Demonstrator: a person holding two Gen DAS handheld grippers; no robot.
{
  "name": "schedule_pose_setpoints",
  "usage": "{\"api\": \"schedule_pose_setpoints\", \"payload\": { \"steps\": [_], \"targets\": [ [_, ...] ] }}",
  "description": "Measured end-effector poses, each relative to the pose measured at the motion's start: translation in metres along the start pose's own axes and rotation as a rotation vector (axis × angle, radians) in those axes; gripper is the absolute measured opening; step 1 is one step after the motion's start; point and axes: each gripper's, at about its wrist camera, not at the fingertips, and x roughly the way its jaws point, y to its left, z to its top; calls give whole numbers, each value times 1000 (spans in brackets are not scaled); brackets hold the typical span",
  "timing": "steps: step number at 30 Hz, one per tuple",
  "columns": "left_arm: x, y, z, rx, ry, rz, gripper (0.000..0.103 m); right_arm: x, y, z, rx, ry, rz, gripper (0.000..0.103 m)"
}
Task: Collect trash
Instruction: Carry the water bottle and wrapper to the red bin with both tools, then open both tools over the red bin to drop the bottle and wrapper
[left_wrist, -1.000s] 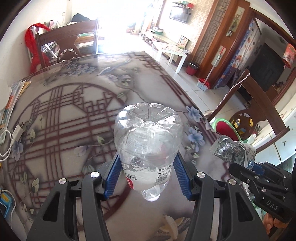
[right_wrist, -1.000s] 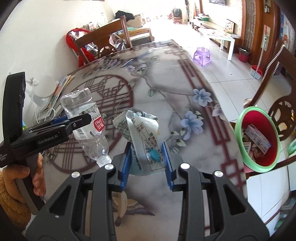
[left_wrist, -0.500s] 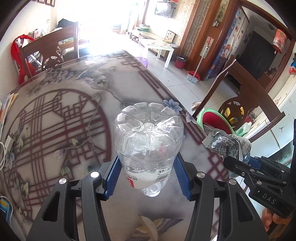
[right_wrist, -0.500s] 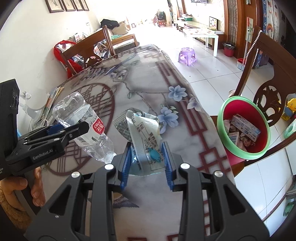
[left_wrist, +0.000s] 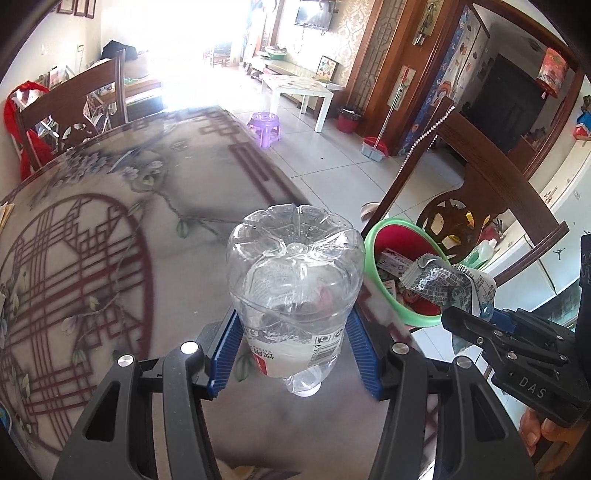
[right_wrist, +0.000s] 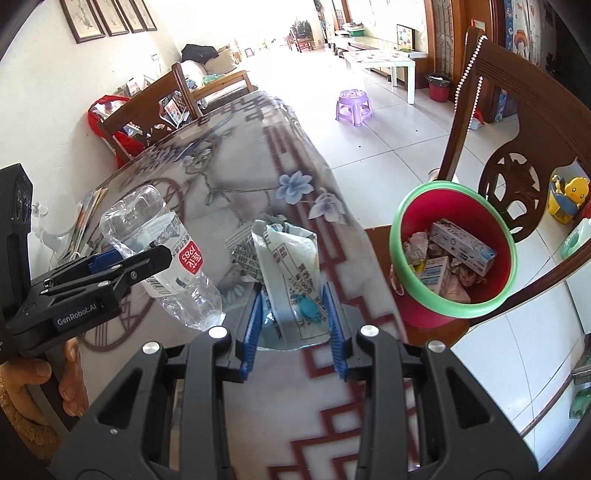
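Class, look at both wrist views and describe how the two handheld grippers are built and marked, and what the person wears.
Both are black plastic frames with silver screws and ribbed blue fingers. The left gripper bears white lettering "GenRobot.AI" on its side; the right gripper reads "DAS". No cables show on either. A brownish knitted sleeve covers the wrist of the left hand.

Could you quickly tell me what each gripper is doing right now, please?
Left gripper: closed on the clear plastic bottle, held off the table.
Right gripper: closed on the crumpled printed wrapper, near the red bin.
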Motion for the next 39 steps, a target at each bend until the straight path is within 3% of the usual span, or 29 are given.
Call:
{"api": "schedule_pose_setpoints", "payload": {
  "steps": [16, 30, 31, 32, 33, 34, 35, 36, 39],
  "targets": [
    [44, -94, 43, 81, 21, -61, 52, -3, -88, 23, 76, -7, -26, 32],
    [98, -172, 89, 159, 54, -167, 53, 4, -183, 48, 164, -12, -145, 32],
    [102, -177, 92, 165, 57, -171, 55, 6, -188, 51, 162, -10, -152, 32],
    [108, -184, 94, 174, 61, -170, 68, 9, -193, 54, 162, -5, -159, 32],
    [111, -189, 97, 183, 58, -170, 73, 12, -198, 56, 163, -2, -163, 32],
    [112, -191, 99, 188, 49, -169, 79, 15, -202, 58, 164, 2, -168, 39],
    [111, -193, 100, 195, 38, -171, 79, 17, -207, 60, 170, 2, -188, 58],
    [111, -193, 101, 200, 35, -172, 81, 16, -211, 61, 180, -16, -219, 68],
    [104, -186, 101, 205, 25, -157, 84, 11, -216, 61, 179, -34, -267, 72]
  ]
}}
